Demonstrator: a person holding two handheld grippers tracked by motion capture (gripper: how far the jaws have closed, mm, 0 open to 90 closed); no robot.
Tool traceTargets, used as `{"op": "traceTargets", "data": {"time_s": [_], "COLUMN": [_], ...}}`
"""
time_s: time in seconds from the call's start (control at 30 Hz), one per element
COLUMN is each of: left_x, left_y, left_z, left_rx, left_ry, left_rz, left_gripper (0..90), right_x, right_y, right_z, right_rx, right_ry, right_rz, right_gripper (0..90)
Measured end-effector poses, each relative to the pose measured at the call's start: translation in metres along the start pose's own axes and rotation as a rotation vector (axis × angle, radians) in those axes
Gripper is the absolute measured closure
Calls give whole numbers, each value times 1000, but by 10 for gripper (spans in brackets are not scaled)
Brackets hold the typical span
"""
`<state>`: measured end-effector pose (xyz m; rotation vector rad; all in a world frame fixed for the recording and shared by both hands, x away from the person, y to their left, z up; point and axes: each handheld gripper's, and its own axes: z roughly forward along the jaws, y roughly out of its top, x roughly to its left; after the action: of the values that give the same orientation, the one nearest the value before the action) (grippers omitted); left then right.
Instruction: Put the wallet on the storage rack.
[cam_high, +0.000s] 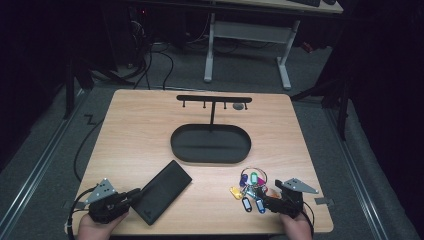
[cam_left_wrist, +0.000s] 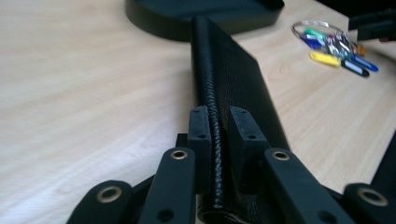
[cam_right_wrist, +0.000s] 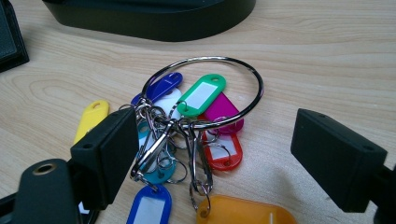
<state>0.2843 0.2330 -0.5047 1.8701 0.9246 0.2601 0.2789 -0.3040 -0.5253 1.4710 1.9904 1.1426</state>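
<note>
**Wallet and key ring, near table edge**

Left gripper (cam_high: 134, 194): jaws clamped on the stitched near edge of the black wallet (cam_left_wrist: 233, 79), which runs away toward the tray (cam_high: 210, 145).
Right gripper (cam_right_wrist: 210, 158): jaws wide apart, holding nothing; the key ring (cam_right_wrist: 205, 98) with coloured tags lies on the table (cam_high: 145, 125) between them.

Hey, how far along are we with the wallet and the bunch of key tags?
Early stage. Done: the left hand-held gripper is shut on the near edge of the black wallet, which lies beside the black tray. In hand: the right hand-held gripper stands open around the key tag bunch, its pads not pressing. Left: closing on the keys and moving both, probably to the tray or the hook stand.
</note>
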Motion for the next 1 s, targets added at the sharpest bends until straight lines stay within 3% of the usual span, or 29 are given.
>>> {"op": "traceTargets", "data": {"time_s": [0.3, 0.4, 0.47, 0.6, 0.8, 1.0], "left_x": [8, 7, 3, -18, -41, -51], "left_y": [6, 7, 9, 15, 17, 17], "left_z": [-26, -31, -32, -30, -23, -18], "left_rx": [-79, -94, -109, -116, -95, -82], "left_ry": [109, 128, 127, 127, 120, 82], "left_rz": [20, 41, 64, 159, 254, 271], "left_gripper": [810, 811, 811, 811, 810, 809], "right_x": [1, 0, 0, 1, 0, -1], "right_y": [0, 0, 1, 1, 1, 1], "right_z": [0, 1, 1, 1, 0, 0], "right_rx": [2, 2, 4, 2, 1, -1], "right_ry": [2, 2, 2, 3, 5, 4], "right_rz": [1, -2, 2, -2, -5, -3], "right_gripper": [153, 153, 153, 153, 153, 153]}}
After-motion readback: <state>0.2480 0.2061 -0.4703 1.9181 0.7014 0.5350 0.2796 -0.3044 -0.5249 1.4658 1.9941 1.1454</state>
